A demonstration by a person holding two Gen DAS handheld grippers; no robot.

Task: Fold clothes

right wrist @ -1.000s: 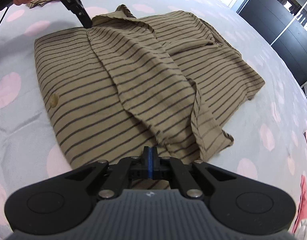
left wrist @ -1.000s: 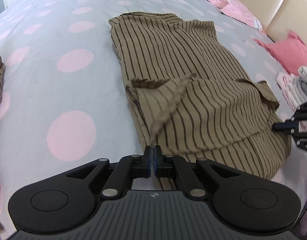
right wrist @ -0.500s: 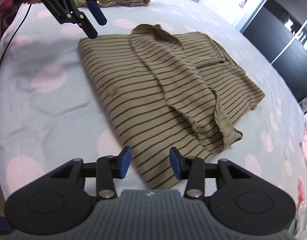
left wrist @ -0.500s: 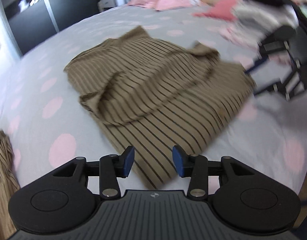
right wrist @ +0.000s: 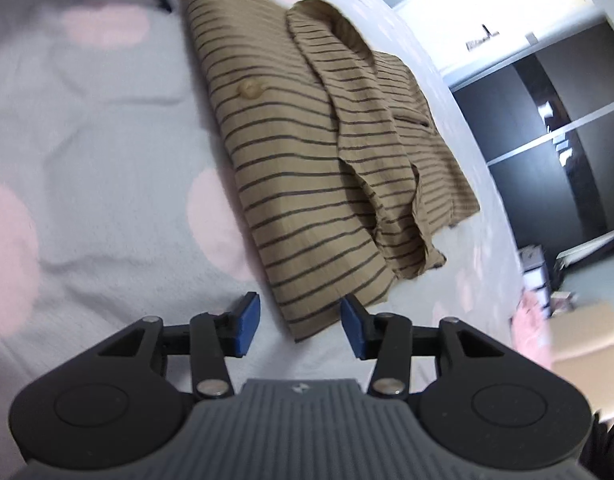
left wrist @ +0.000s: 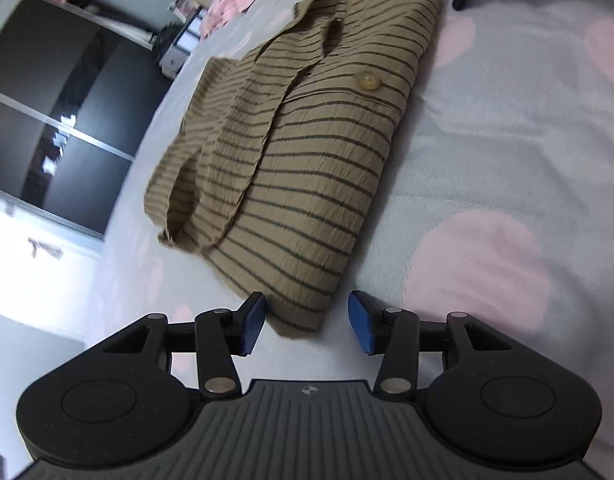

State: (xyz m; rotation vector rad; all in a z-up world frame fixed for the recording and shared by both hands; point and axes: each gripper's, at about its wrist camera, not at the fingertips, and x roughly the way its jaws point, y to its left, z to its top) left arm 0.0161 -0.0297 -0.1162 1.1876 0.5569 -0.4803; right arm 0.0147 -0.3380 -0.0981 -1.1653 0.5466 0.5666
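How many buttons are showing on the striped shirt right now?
1. A single pale button sits on the striped shirt near its long folded edge, toward the far end. Others may be hidden under the folds.

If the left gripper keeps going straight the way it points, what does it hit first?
Most likely the near corner of the striped shirt, lying just ahead between the opening jaws of the left gripper. Depth is hard to judge; it may touch the bedspread beneath first.

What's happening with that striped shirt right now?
Left gripper and right gripper opening, nothing clamped. Striped shirt part-folded on the spotted bedspread, a corner between each gripper's pads. Nothing in the way.
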